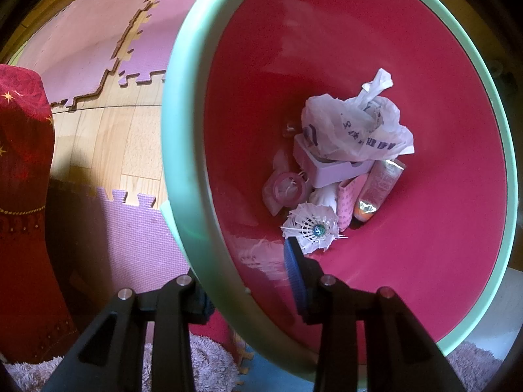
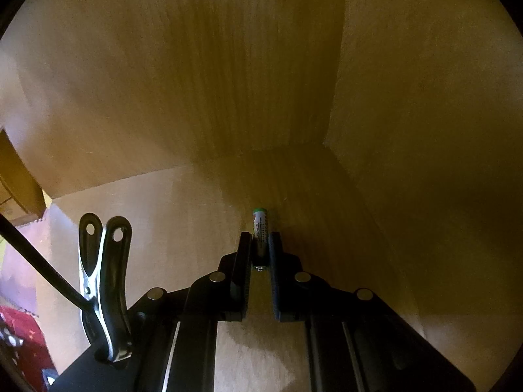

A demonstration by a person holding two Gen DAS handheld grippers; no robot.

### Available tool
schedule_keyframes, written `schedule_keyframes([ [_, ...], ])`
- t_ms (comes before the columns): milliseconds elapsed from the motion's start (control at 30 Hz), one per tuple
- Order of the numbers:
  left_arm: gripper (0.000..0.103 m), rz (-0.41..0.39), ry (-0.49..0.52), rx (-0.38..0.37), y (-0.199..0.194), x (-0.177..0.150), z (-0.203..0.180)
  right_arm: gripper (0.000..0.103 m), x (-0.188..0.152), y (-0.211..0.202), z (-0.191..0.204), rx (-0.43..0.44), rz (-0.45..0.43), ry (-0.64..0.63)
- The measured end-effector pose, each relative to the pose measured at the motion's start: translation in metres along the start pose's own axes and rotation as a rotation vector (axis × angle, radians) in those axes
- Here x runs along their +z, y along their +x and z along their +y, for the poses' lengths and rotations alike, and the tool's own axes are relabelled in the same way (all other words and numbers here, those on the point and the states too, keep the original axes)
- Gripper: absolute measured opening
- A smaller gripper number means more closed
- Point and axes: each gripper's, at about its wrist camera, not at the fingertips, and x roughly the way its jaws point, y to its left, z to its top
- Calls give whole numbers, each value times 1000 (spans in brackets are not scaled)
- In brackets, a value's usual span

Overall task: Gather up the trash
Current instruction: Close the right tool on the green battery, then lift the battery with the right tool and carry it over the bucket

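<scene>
Nearest us on the left side, our left gripper is clamped on the mint-green rim of the one waste bin, one finger inside the pink wall and the other outside it. Deeper in the bin we count one white shuttlecock, closest to the gripped rim. Past it lie one pink ring-shaped lid, one pink tube, one pale lilac box and, farthest from the rim, one crumpled white plastic bag. Outside the bin, beyond its rim, purple and pink foam mats cover part of the wooden floor, and one red patterned cloth stands off to the side.

On the right side, our right gripper is pinched on one small battery with a green end, just above the wooden shelf. The battery's green end pokes forward past the fingertips. Beside the gripper, one metal clip holds a black cable. Beyond the battery, the shelf meets its back corner.
</scene>
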Motion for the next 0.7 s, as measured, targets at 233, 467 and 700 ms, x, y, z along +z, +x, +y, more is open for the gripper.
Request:
schedule_keyframes([
  [233,39,-3,-2,1,1,0,-1,11,-19,-31,8,57,-25,-13],
  [467,39,-5,-5,1,1,0,-2,11,-31,-51,21,121,-48,-33],
  [700,39,-9,-10,2,1,1,-3,11,-45,-70,32,155,-68,-43],
])
